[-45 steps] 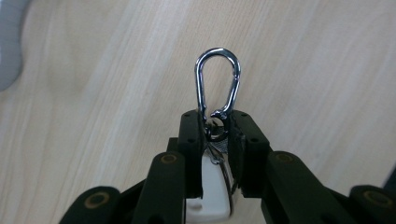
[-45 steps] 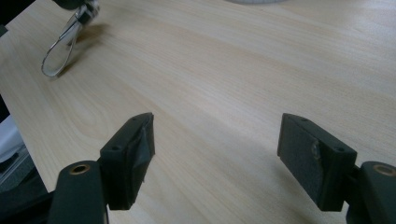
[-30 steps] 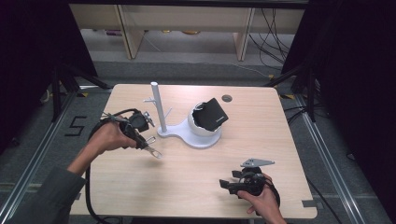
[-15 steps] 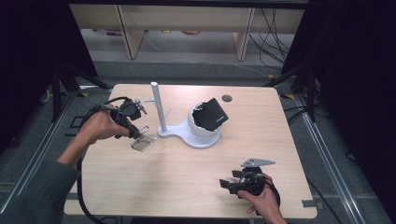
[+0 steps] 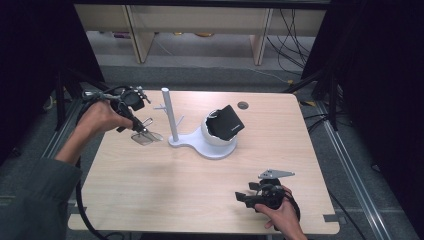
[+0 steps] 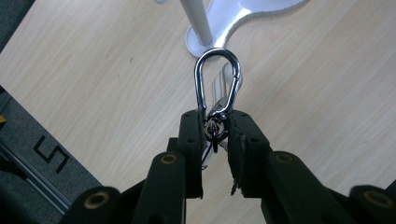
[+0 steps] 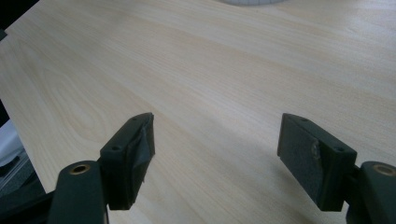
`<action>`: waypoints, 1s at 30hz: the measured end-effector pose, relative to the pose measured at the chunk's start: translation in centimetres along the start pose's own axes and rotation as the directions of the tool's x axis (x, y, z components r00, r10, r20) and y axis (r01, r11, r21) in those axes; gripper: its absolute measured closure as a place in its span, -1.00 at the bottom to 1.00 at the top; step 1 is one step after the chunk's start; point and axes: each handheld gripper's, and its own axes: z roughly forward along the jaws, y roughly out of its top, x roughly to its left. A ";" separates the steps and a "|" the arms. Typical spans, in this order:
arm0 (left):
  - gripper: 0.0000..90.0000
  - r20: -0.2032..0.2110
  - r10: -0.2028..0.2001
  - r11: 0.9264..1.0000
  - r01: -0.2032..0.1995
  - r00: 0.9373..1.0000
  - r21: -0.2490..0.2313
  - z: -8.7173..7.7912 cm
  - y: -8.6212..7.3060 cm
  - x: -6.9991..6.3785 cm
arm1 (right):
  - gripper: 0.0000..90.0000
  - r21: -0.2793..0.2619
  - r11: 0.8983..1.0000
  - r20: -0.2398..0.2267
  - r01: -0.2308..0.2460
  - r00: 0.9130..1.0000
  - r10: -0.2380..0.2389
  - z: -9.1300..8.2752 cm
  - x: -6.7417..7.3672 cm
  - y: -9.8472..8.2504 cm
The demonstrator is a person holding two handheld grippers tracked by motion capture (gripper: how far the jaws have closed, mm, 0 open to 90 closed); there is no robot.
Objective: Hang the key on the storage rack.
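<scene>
My left gripper (image 5: 141, 126) hovers over the table's left part, just left of the white stand's pole (image 5: 169, 115). It is shut on the lower end of a silver carabiner (image 5: 146, 121), and a clear tag (image 5: 146, 138) hangs beneath. In the left gripper view the carabiner (image 6: 218, 51) sticks out past my left gripper (image 6: 217, 126) toward the pole's foot (image 6: 198, 28). My right gripper (image 5: 245, 196) rests near the front right edge, open. The right gripper view shows the right gripper (image 7: 217, 135) with bare wood between its wide-set jaws.
The white stand (image 5: 186, 141) has small side pegs on its pole and a round white cup (image 5: 212, 136) holding a tilted black box (image 5: 229, 122). A dark grommet hole (image 5: 243, 105) sits at the back of the wooden table (image 5: 165, 190). Metal rails run along both table sides.
My left hand has lifted and drawn back toward the far left with the carabiner and tag still in its jaws. The right hand has stayed put.
</scene>
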 end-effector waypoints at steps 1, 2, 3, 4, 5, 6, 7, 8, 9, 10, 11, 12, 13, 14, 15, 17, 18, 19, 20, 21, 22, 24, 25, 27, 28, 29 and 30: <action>0.67 -0.007 -0.003 1.000 0.003 1.000 0.000 -0.3 0.2 0.2 | -0.36 -0.002 1.000 -0.010 -0.001 1.000 0.001 0.1 0.0 0.0; 0.67 -0.008 -0.009 1.000 0.009 1.000 -0.007 -0.5 0.3 0.4 | -0.36 -0.003 1.000 -0.010 -0.002 1.000 0.001 0.0 0.0 0.0; 0.67 -0.008 -0.013 1.000 0.013 1.000 -0.012 -0.7 0.4 0.5 | -0.36 -0.003 1.000 -0.011 -0.002 1.000 0.002 0.0 0.0 0.0; 0.67 -0.012 -0.021 1.000 0.020 1.000 -0.020 -0.9 0.6 0.7 | -0.36 -0.003 1.000 -0.012 -0.002 1.000 0.001 0.1 0.0 0.0; 0.67 -0.013 -0.023 1.000 0.023 1.000 -0.020 -1.1 0.7 0.8 | -0.36 -0.003 1.000 -0.011 -0.002 1.000 0.002 0.1 0.0 0.0; 0.67 -0.016 -0.031 0.999 0.030 0.999 -0.025 -1.2 0.8 0.9 | -0.36 -0.010 1.000 -0.008 0.007 1.000 -0.007 0.1 0.0 0.0; 0.67 -0.017 -0.031 0.999 0.030 0.999 -0.023 -1.2 1.0 1.0 | -0.36 -0.005 1.000 -0.009 -0.009 1.000 0.009 0.0 0.1 0.0; 0.67 -0.023 -0.025 0.999 0.024 0.999 -0.025 -1.2 1.1 1.2 | -0.36 -0.005 1.000 0.000 0.010 1.000 -0.010 -0.1 0.0 0.0; 0.67 -0.022 -0.038 0.999 0.037 0.999 -0.024 -1.2 1.3 1.2 | -0.36 -0.005 1.000 0.011 0.011 1.000 -0.011 0.0 -0.1 0.0; 0.67 -0.020 -0.038 0.999 0.038 0.999 -0.029 -1.1 1.4 1.2 | -0.36 -0.005 1.000 0.016 0.010 1.000 -0.010 0.0 -0.1 0.0; 0.67 -0.017 -0.041 0.998 0.040 0.999 -0.040 -1.0 1.6 1.2 | -0.36 -0.004 1.000 0.012 0.013 1.000 -0.013 0.0 -0.1 0.0; 0.67 -0.018 -0.046 0.998 0.045 0.999 -0.044 -1.0 1.8 1.2 | -0.36 -0.007 1.000 -0.003 0.007 1.000 -0.007 0.0 0.0 0.0; 0.67 -0.017 -0.057 0.997 0.056 0.998 -0.046 -0.9 2.0 1.2 | -0.36 -0.003 1.000 -0.014 -0.001 1.000 0.001 0.0 0.0 0.0; 0.67 -0.018 -0.046 0.998 0.045 0.999 -0.044 -0.8 2.1 1.2 | -0.36 -0.013 1.000 -0.009 0.010 1.000 -0.010 0.1 -0.1 0.0; 0.67 -0.018 -0.055 0.998 0.054 0.998 -0.039 -0.7 2.3 1.2 | -0.36 -0.014 0.999 -0.001 0.033 0.999 -0.033 0.0 -0.2 0.0; 0.67 -0.018 -0.055 0.998 0.055 0.998 -0.031 -0.4 2.6 1.3 | -0.36 -0.013 0.999 -0.001 0.033 0.999 -0.033 0.0 -0.3 0.0; 0.67 -0.022 -0.058 0.998 0.057 0.998 -0.029 -0.3 2.7 1.3 | -0.36 -0.014 0.999 -0.001 0.034 0.999 -0.034 0.0 -0.3 0.0; 0.67 -0.021 -0.058 0.998 0.057 0.998 -0.025 -0.1 2.8 1.4 | -0.36 -0.014 0.999 -0.001 0.033 0.999 -0.033 0.0 -0.3 0.0; 0.67 -0.022 -0.060 0.998 0.060 0.998 -0.024 0.0 2.9 1.4 | -0.36 -0.014 0.999 -0.002 0.033 0.999 -0.033 0.0 -0.3 0.0; 0.67 -0.016 -0.058 0.998 0.058 0.998 -0.019 0.1 2.9 1.4 | -0.36 -0.014 0.999 -0.003 0.033 0.999 -0.033 0.0 -0.3 0.0; 0.67 -0.016 -0.062 0.998 0.062 0.998 -0.018 0.2 3.0 1.4 | -0.36 -0.013 0.999 -0.003 0.034 0.999 -0.034 0.0 -0.3 0.0; 0.67 -0.016 -0.067 0.998 0.066 0.998 -0.017 0.4 3.1 1.5 | -0.36 -0.011 0.999 -0.006 0.032 0.999 -0.032 0.1 -0.3 0.0; 0.67 -0.014 -0.067 0.998 0.066 0.998 -0.019 0.4 3.2 1.6 | -0.36 -0.010 0.999 -0.009 0.032 0.999 -0.032 0.1 -0.3 0.0; 0.67 -0.010 -0.076 0.997 0.075 0.997 -0.021 0.6 3.2 1.6 | -0.36 -0.012 0.999 -0.005 0.033 0.999 -0.033 0.0 -0.2 0.0; 0.67 -0.011 -0.075 0.997 0.075 0.997 -0.020 0.7 3.3 1.7 | -0.36 -0.013 0.999 -0.005 0.034 0.999 -0.034 0.0 -0.3 0.0; 0.67 -0.013 -0.071 0.997 0.070 0.997 -0.012 0.7 3.3 1.7 | -0.36 -0.014 0.999 -0.004 0.034 0.999 -0.034 0.0 -0.3 0.0; 0.67 -0.010 -0.075 0.997 0.075 0.997 -0.017 0.9 3.3 1.7 | -0.36 -0.013 0.999 -0.004 0.034 0.999 -0.034 0.0 -0.3 0.1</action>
